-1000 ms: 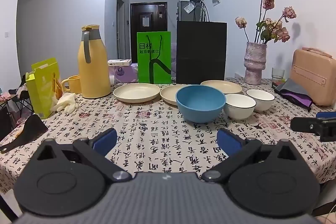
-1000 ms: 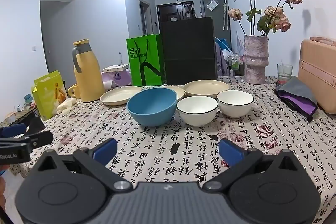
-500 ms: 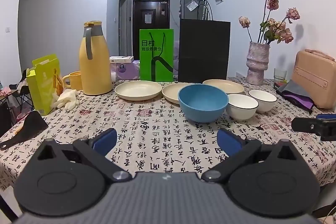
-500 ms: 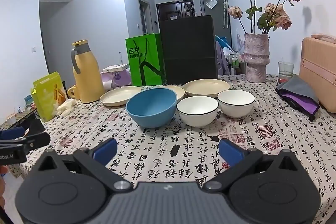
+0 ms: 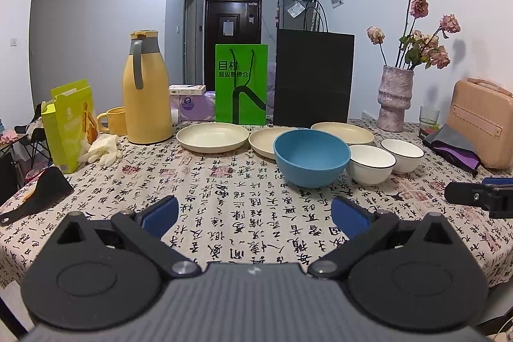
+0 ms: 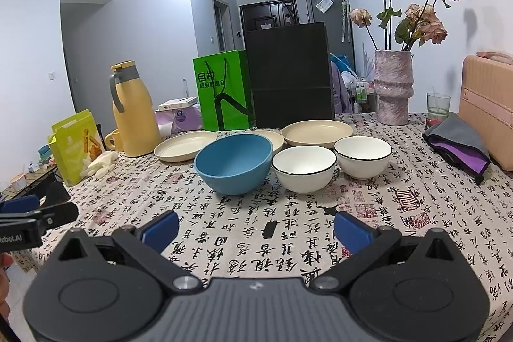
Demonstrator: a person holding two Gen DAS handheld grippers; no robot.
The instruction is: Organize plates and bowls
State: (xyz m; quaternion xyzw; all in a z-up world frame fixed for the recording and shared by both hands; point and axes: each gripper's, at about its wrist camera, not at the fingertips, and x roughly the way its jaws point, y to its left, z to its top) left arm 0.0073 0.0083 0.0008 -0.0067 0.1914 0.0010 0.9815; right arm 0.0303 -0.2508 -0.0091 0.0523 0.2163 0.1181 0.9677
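A blue bowl (image 5: 311, 156) (image 6: 234, 162) stands mid-table, with two white black-rimmed bowls (image 5: 371, 163) (image 5: 402, 153) to its right. Behind them lie three cream plates in a row (image 5: 212, 137) (image 5: 263, 140) (image 5: 342, 132). In the right wrist view the white bowls (image 6: 304, 167) (image 6: 363, 155) sit ahead, and the plates (image 6: 184, 145) (image 6: 317, 132) lie behind. My left gripper (image 5: 255, 218) is open over the near tablecloth, holding nothing. My right gripper (image 6: 256, 229) is open too, short of the bowls, with nothing between its fingers.
A yellow thermos (image 5: 146, 95), yellow mug (image 5: 113, 120), green bag (image 5: 241, 84) and black bag (image 5: 312, 84) line the back. A vase of dried flowers (image 5: 394, 98), a glass (image 5: 429, 116), a pink case (image 5: 481, 130) and a folded cloth (image 5: 455, 146) stand right. A green box (image 5: 70, 124) and gloves (image 5: 102, 148) lie left.
Both grippers have eased slightly forward and lifted a little; the dishes look marginally nearer. Both stay open and nothing on the table has moved.
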